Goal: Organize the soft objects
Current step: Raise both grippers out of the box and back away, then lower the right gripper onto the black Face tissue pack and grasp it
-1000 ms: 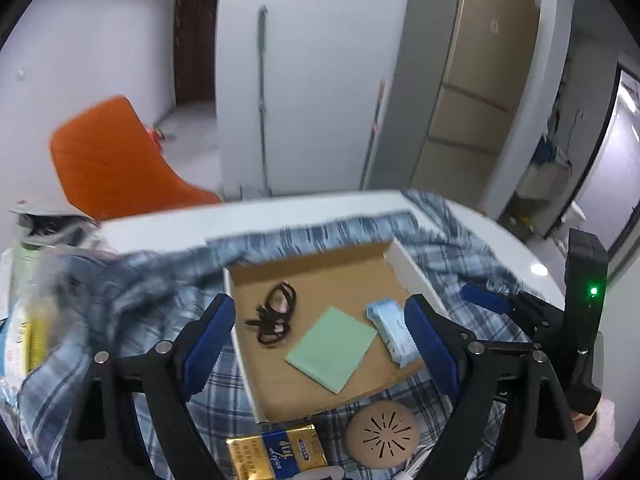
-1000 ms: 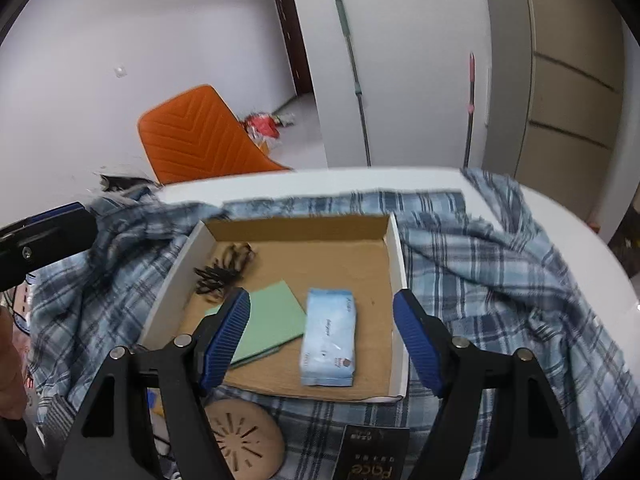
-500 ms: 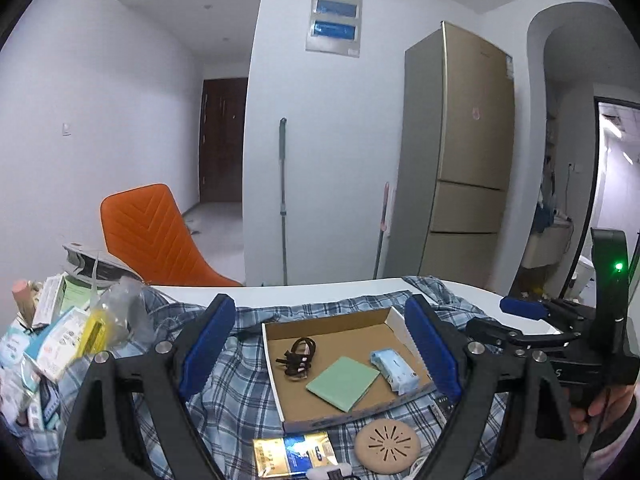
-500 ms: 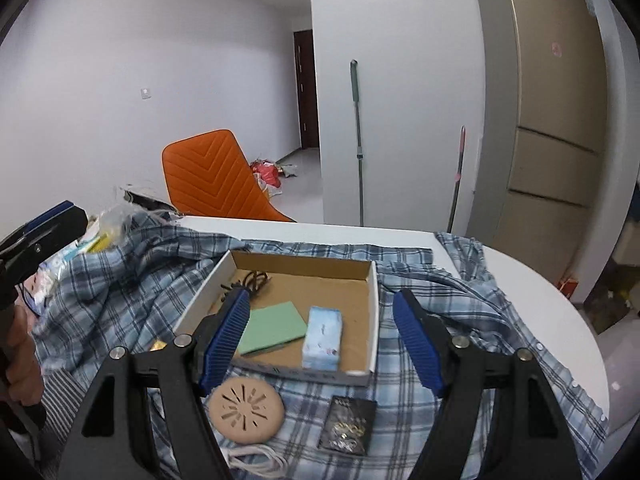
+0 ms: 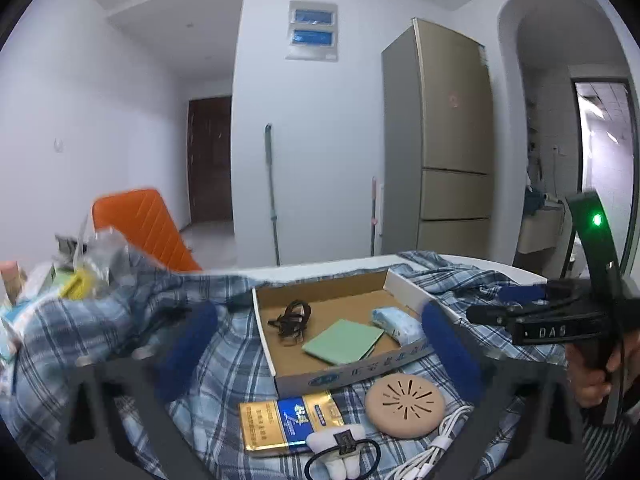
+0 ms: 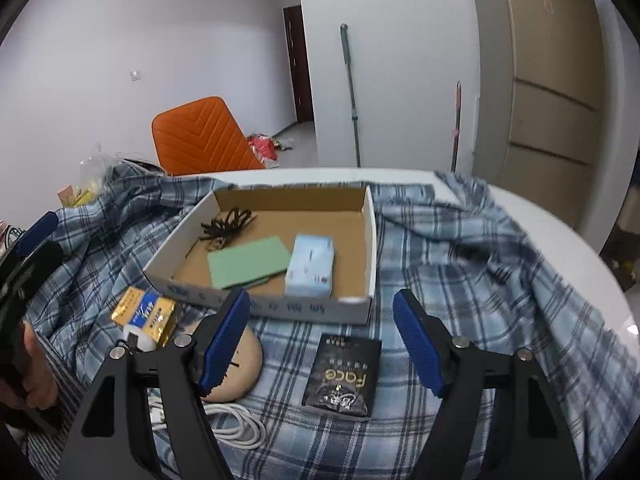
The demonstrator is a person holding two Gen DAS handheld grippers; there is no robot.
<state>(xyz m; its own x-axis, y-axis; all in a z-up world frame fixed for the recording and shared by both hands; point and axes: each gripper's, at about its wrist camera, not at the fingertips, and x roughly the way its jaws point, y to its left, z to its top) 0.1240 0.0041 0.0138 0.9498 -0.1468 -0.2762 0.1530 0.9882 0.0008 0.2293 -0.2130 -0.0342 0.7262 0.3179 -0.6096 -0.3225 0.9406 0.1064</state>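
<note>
A shallow cardboard box [image 6: 370,240] [image 5: 328,376] lies on a blue plaid cloth [image 6: 460,248] [image 5: 224,360]. In it are black hair ties [image 6: 226,224] [image 5: 292,318], a green pad [image 6: 248,262] [image 5: 344,340] and a light blue tissue pack [image 6: 311,266] [image 5: 394,322]. My right gripper [image 6: 322,338] is open and empty, hovering above the box's near edge. My left gripper [image 5: 316,354] is open and empty, above the box's near left corner. In front of the box lie a gold-blue packet [image 5: 290,422] [image 6: 144,314], a tan round disc [image 5: 404,404] [image 6: 244,364], a black "Face" sachet [image 6: 344,374] and a white plush hair tie [image 5: 340,450].
A white cable [image 6: 236,428] [image 5: 432,452] lies by the disc. A pile of packets and bags [image 5: 48,284] sits at the table's left. An orange chair [image 6: 200,140] stands behind the white table [image 6: 560,248]. A fridge [image 5: 444,140] and mop [image 5: 272,192] stand by the wall.
Both grippers have pulled back and risen from the box, so more of the table's front items show. The right view has since dropped closer again. Jaws stay open.
</note>
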